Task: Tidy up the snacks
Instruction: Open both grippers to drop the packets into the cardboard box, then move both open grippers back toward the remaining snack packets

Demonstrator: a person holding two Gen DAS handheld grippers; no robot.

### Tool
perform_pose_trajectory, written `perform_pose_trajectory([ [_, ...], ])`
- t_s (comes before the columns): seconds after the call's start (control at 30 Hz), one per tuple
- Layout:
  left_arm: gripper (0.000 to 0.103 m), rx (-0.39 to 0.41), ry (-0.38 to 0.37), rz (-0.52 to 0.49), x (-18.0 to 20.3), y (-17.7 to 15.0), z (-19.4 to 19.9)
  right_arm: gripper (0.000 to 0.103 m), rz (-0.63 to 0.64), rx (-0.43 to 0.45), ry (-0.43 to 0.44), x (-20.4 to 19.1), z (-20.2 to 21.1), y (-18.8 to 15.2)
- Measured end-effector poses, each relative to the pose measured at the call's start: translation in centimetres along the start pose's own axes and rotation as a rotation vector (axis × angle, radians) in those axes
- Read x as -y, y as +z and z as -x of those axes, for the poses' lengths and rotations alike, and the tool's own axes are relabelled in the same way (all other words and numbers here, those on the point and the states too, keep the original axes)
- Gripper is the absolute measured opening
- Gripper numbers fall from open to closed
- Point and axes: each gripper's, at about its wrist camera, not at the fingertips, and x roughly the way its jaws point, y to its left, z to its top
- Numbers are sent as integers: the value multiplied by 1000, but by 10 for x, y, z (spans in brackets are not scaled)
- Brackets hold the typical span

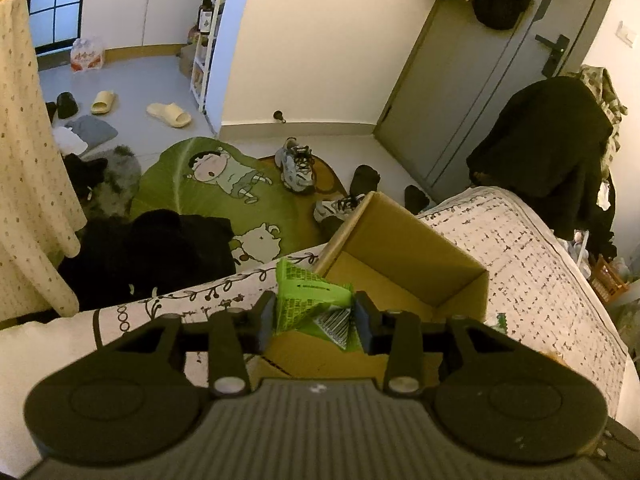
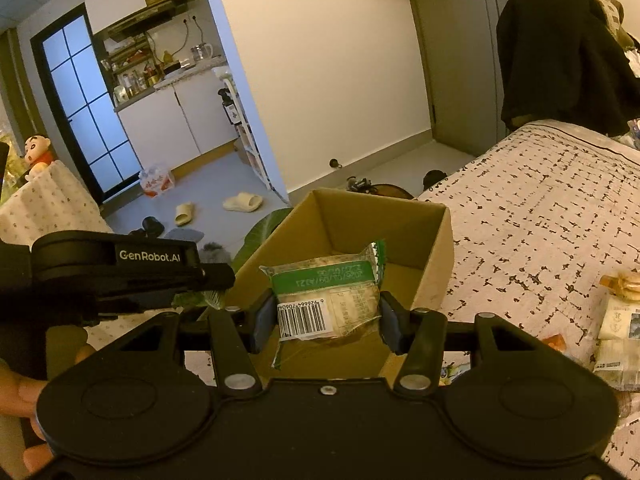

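Right wrist view is showing the right gripper clamping a clear barcoded snack packet above the open brown cardboard box; the left gripper is pinching a crumpled green snack pouch over the box's near edge. Both should be dropping lower inside before letting go.

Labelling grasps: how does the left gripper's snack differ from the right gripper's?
The bright green packet in the left gripper is opaque, crumpled and pinched narrow. The clear pastry pack in the right gripper shows a pale pastry, a green band and a white barcode label, and it spans wider-set fingers. Both are clamped and held over the open cardboard box.
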Motion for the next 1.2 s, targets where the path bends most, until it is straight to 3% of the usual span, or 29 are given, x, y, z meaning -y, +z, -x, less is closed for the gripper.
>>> perform_pose_trajectory([
  [0.07,50,-14,-8,18,-3,0,-2,52,4,0,-4,0,-1,1],
  [0.37,55,16,-24,37,1,3,10,53,14,-7,-14,-1,-3,2],
  [0.5,65,18,0,36,-1,2,17,64,37,-11,-12,-6,-1,2],
  [0.63,74,15,30,43,-5,1,24,88,51,-6,-63,-6,9,4],
  [0.73,90,6,65,23,-3,2,30,92,36,1,-54,-2,20,8],
  [0.93,92,-45,77,20,-1,-3,40,99,44,8,-89,6,39,12],
  [1.07,99,-10,64,-11,8,-7,53,103,41,13,-100,15,56,12],
  [1.2,103,31,4,12,14,-6,65,103,38,4,-109,24,77,17],
])
